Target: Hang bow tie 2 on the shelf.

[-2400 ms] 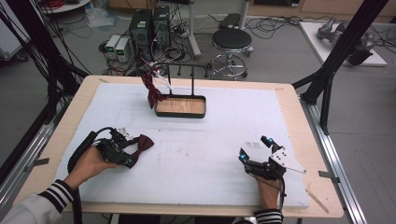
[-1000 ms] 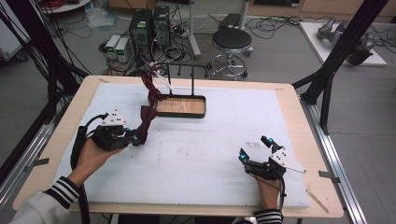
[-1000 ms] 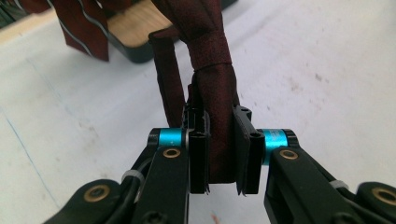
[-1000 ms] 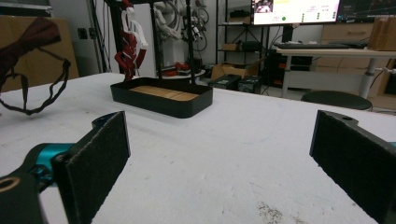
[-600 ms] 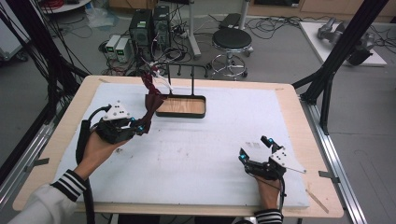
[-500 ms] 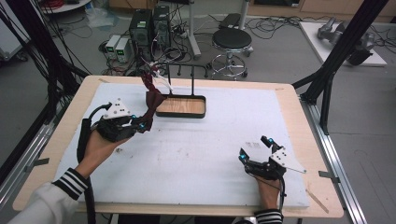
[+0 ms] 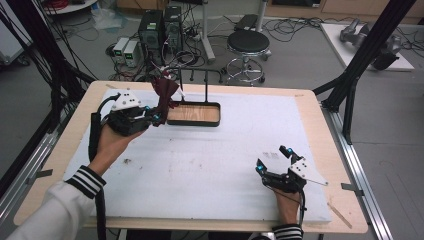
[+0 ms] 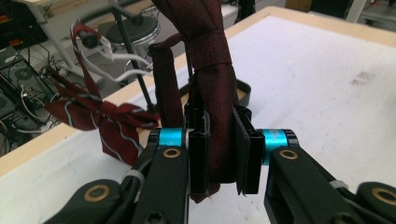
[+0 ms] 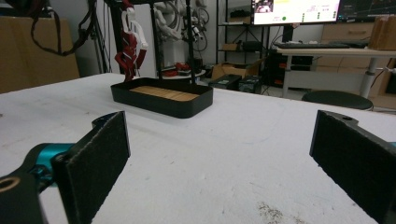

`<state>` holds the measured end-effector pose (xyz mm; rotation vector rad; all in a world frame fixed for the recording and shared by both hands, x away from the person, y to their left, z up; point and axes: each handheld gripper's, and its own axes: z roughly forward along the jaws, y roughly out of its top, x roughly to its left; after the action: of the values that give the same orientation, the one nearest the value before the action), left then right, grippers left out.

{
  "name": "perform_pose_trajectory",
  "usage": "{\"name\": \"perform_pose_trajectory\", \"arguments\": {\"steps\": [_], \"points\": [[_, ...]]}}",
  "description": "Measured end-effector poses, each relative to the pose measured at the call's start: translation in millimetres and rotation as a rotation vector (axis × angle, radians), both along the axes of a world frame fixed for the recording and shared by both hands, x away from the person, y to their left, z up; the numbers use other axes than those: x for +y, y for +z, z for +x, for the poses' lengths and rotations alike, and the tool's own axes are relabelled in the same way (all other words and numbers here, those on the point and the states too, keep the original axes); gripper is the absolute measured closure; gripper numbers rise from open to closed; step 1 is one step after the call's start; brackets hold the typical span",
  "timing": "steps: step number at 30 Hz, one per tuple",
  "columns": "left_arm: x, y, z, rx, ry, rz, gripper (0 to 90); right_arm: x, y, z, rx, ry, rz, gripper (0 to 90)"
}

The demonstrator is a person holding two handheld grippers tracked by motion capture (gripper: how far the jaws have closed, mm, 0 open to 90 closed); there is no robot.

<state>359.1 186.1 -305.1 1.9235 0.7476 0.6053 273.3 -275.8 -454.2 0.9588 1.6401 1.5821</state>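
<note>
My left gripper is shut on a dark red necktie piece, held upright off the table just left of the stand. The stand is a black tray with a wooden floor under a thin black rail. A red striped bow tie hangs from the rail's end on a white hook. My right gripper rests open on the white mat at the front right, nothing between its pads.
A white mat covers the wooden table. Black frame posts stand at the right edge and cables hang at the left. A stool and computer cases are on the floor beyond the far edge.
The left gripper has lifted the dark red tie from the front left of the mat and carried it up and forward to the stand's left end. The right gripper has stayed still.
</note>
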Motion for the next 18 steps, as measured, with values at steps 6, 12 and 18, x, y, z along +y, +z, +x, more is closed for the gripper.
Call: {"name": "perform_pose_trajectory", "arguments": {"steps": [6, 12, 18], "points": [[-10.1, 7.9, 10.5, -0.014, -0.011, -0.01, 77.9, 0.0, 0.0, -0.1, 0.002, -0.001, 0.001, 4.0], [-19.6, 13.4, 22.0, -0.018, -0.017, -0.013, 78.0, 0.0, 0.0, -0.2, 0.002, -0.001, 0.0, 4.0], [-28.4, 14.9, 31.4, -0.02, -0.025, -0.031, 78.0, 0.0, 0.0, -0.2, 0.003, -0.001, 0.001, 4.0]]}}
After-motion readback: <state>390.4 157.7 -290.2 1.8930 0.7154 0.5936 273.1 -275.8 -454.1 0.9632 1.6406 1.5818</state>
